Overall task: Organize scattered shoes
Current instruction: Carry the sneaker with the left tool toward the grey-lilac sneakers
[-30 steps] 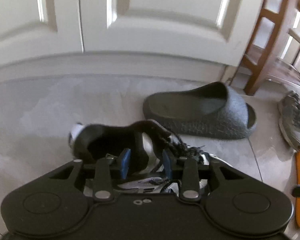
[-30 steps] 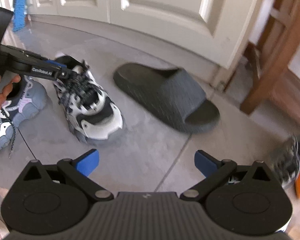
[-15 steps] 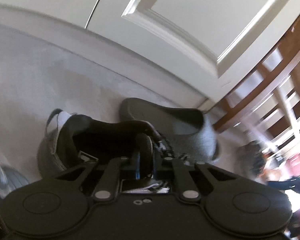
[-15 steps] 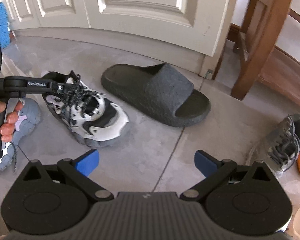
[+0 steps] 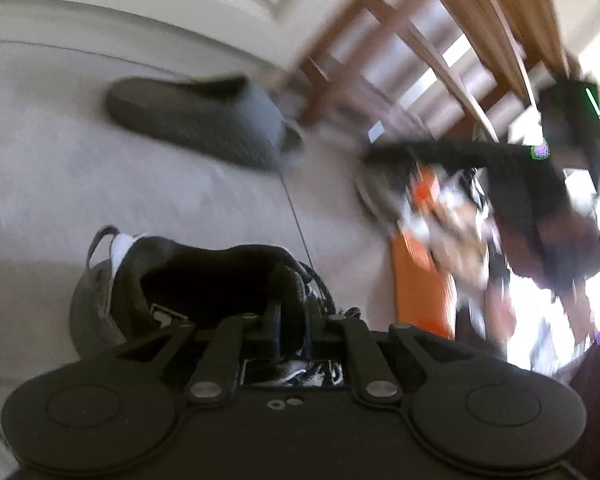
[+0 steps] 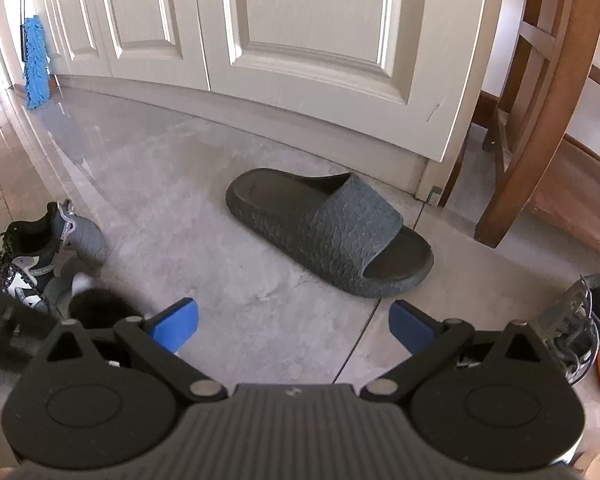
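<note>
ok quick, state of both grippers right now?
Left gripper: closed on the tongue of the black-and-white sneaker.
Right gripper: open, holding nothing, pointed at the dark grey slide.

The right gripper (image 6: 293, 326) hangs over the grey floor (image 6: 188, 184) with its blue pads wide apart. A dark slide sandal (image 6: 332, 236) lies at twelve o'clock, a sneaker (image 6: 40, 256) at nine.

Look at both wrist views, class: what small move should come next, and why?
Probably set the black-and-white sneaker down beside its mate. The left gripper is shut on its tongue, and the two look like a pair. The right gripper hangs open, holding nothing, facing the grey slide.
</note>
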`<control>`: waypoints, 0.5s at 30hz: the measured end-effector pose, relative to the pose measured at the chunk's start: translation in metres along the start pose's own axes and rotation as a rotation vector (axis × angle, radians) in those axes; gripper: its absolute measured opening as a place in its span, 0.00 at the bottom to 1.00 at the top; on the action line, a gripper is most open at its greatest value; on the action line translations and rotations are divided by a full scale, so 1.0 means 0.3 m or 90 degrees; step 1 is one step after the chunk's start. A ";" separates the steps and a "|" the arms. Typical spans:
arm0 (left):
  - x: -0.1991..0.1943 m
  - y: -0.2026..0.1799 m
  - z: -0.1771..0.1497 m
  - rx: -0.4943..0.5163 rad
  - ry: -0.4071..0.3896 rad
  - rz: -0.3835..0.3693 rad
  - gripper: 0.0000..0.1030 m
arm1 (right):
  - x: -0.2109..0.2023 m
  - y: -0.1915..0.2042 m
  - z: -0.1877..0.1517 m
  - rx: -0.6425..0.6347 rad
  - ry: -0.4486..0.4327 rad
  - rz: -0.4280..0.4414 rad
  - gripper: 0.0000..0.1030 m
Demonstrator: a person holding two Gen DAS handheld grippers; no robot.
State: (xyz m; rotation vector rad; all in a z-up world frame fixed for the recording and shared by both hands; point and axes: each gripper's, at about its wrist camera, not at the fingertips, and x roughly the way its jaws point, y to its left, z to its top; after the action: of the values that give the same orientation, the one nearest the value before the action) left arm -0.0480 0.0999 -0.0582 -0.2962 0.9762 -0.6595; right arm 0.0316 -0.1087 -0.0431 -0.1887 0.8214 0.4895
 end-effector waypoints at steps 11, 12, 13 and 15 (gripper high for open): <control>-0.150 -0.014 -0.058 -0.168 -0.054 0.258 0.33 | 0.019 0.068 0.002 -0.043 -0.005 0.043 0.99; -0.122 -0.011 -0.055 -0.173 -0.036 0.280 0.33 | 0.021 0.071 0.001 -0.044 -0.002 0.043 0.99; -0.098 -0.007 -0.050 -0.179 -0.025 0.287 0.33 | 0.025 0.075 0.000 -0.047 0.002 0.042 0.99; -0.057 -0.005 -0.036 -0.179 -0.014 0.300 0.35 | 0.025 0.080 -0.004 -0.053 0.006 0.040 0.99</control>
State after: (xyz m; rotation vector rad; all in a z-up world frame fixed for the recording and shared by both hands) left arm -0.0643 0.1103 -0.0517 -0.3046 1.0704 -0.0880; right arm 0.0235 -0.0856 -0.0489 -0.2424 0.8193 0.5824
